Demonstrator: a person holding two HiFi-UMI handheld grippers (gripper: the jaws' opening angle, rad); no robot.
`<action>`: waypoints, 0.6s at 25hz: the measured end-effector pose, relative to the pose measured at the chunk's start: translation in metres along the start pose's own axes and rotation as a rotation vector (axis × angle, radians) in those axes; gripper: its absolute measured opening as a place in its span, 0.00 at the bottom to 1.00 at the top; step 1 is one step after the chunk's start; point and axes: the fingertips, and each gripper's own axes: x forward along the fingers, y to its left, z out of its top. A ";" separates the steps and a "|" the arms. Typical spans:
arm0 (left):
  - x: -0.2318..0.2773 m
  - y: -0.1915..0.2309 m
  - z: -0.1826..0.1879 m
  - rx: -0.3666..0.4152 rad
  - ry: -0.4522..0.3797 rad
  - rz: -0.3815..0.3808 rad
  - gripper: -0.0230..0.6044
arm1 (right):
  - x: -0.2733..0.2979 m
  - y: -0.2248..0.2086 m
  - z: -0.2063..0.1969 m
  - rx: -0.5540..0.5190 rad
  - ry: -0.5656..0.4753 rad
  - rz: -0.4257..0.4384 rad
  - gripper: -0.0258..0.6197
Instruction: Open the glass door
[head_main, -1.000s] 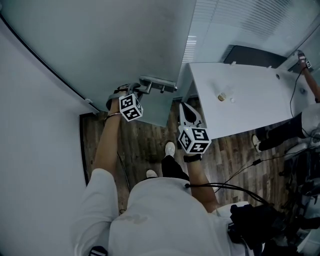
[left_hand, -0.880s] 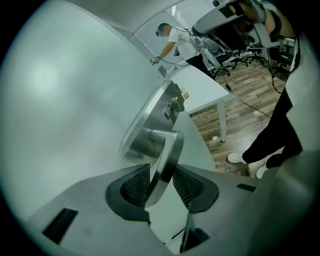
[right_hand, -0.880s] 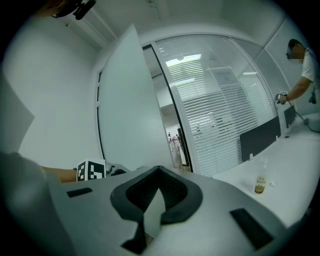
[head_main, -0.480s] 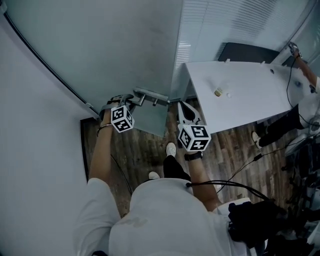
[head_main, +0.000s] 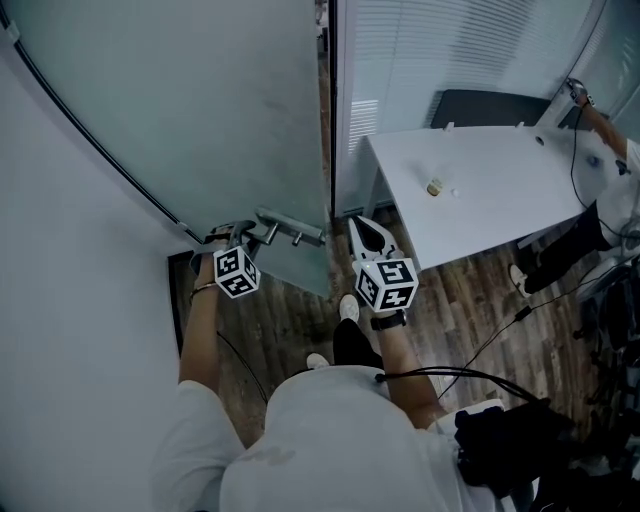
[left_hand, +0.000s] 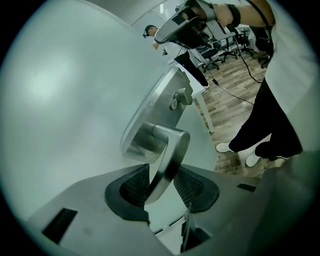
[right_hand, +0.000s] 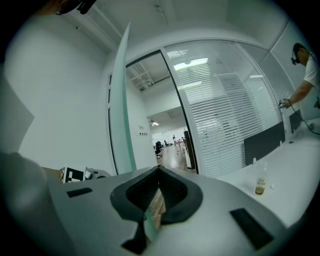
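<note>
Head view: the floor (head_main: 290, 310) is dark wood-grain plank, bounded on the left by a plain white wall (head_main: 70, 300). The frosted glass door (head_main: 200, 120) stands ajar, its free edge clear of the frame, with slatted white blinds (head_main: 440, 50) behind the fixed glazing to the right. A white, smooth-topped worktop (head_main: 500, 200) sits right of the doorway and carries one small bottle (head_main: 434, 187). The left claw (head_main: 252, 232) is at the brushed-metal door handle (head_main: 290, 228); the right claw (head_main: 358, 222) hangs apart from the door, just beside its lower edge. Left gripper view: the handle is a flat, satin-steel lever, bent at a right angle out of a round boss on an oblong backplate. Its free end stands between the two black, mesh-textured pads, which are clenched on it from both sides. White shoes (left_hand: 227, 147) and dark trousers show on the plank floor beyond. Right gripper view: the pads meet at their tips, clenched with nothing between them. The door appears edge-on, a thin green-tinted pane, with the open doorway and a lit corridor (right_hand: 170, 145) behind. The left claw's marker cube (right_hand: 72, 174) shows at lower left.
</note>
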 end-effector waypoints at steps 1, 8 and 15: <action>-0.002 -0.003 -0.003 -0.001 0.001 0.002 0.24 | 0.001 0.003 -0.002 -0.009 0.002 0.010 0.04; -0.028 -0.024 -0.018 0.009 0.022 0.000 0.24 | 0.003 0.022 -0.001 -0.056 0.015 0.087 0.04; -0.045 -0.043 -0.032 0.026 0.055 0.025 0.24 | 0.004 0.039 -0.003 -0.101 0.009 0.169 0.04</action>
